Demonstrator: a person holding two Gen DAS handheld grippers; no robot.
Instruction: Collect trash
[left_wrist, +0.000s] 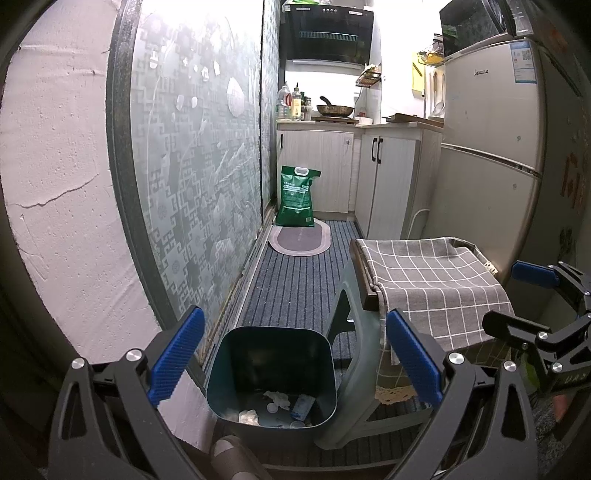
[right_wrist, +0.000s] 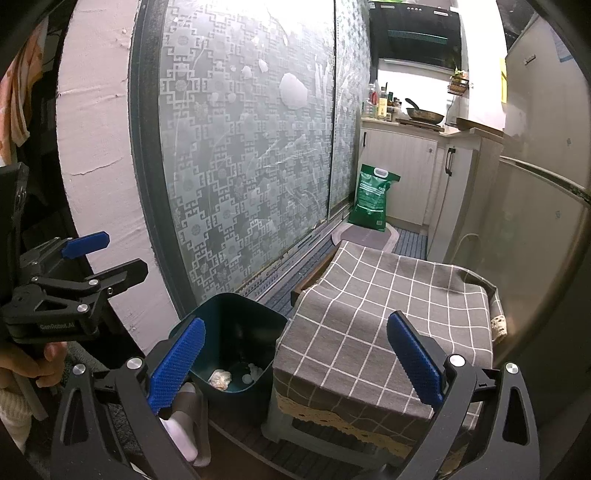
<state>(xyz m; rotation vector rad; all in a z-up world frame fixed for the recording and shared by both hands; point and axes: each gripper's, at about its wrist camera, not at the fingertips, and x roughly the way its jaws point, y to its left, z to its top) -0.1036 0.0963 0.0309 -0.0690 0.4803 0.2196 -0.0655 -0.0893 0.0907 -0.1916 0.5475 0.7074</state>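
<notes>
Both grippers empty, fingers wide apart: left gripper (left_wrist: 295, 363) over the bin (left_wrist: 271, 376), right gripper (right_wrist: 295, 365) over the checked cloth (right_wrist: 388, 310) on the stool. Bin on the floor, touching the stool's left side; crumpled paper (right_wrist: 220, 379) and scraps already lie inside. No loose trash visible on the cloth. Judgement: scan the floor beyond before reaching; approach low, close gently.

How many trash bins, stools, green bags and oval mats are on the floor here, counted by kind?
Trash bin: 1
Stool: 1
Green bag: 1
Oval mat: 1
Total: 4
</notes>
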